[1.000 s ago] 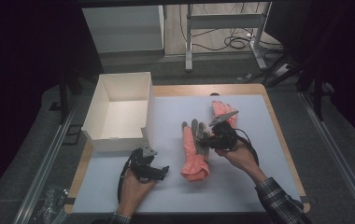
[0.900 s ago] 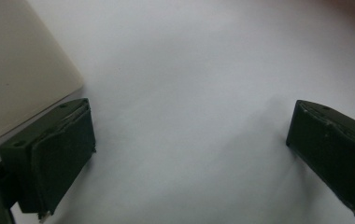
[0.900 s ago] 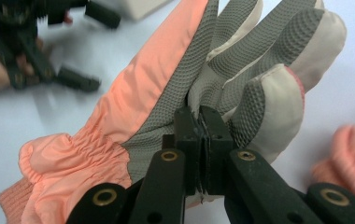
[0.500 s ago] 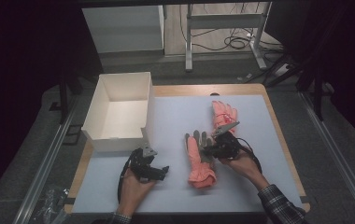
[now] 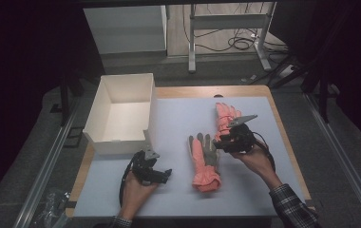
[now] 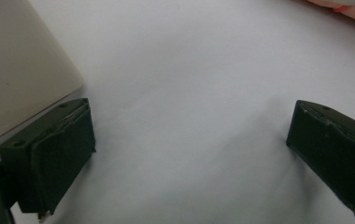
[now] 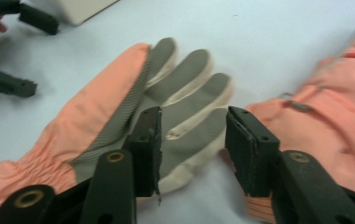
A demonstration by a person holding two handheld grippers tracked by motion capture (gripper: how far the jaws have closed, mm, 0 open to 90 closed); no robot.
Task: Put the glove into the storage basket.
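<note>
Jaws of the right gripper (image 7: 192, 149) stand apart, having just been opening; a grey finger of the near glove (image 7: 119, 116) lies in the gap, pads clear of it. Jaws of the left gripper (image 6: 189, 154) stand wide, bare mat between them.

High view: right gripper (image 5: 233, 137) held above the mat, just right of the near glove's fingertips. Left gripper (image 5: 150, 171) low at the front left of the counter (image 5: 245, 91), held in the left hand (image 5: 136, 190). Right hand (image 5: 257, 159) comes in from the lower right, plaid sleeve (image 5: 292, 209) behind it.

Near glove (image 5: 204, 159): flat on the pale mat (image 5: 178, 118), palm up, salmon with grey palm and fingers, cuff toward the person, fingers pointing away. Sits between the two grippers.

Second glove (image 5: 226, 116): same salmon colour, farther back and to the right, partly behind the right gripper. In the right gripper view it lies just right of the jaws (image 7: 334, 121), blurred. Whether the two gloves touch, cannot tell.

White box (image 5: 121, 114): open top, at the back left of the counter, hanging over the mat's left edge. Its wall shows at upper left in the left gripper view (image 6: 21, 70), just beside one jaw.
</note>
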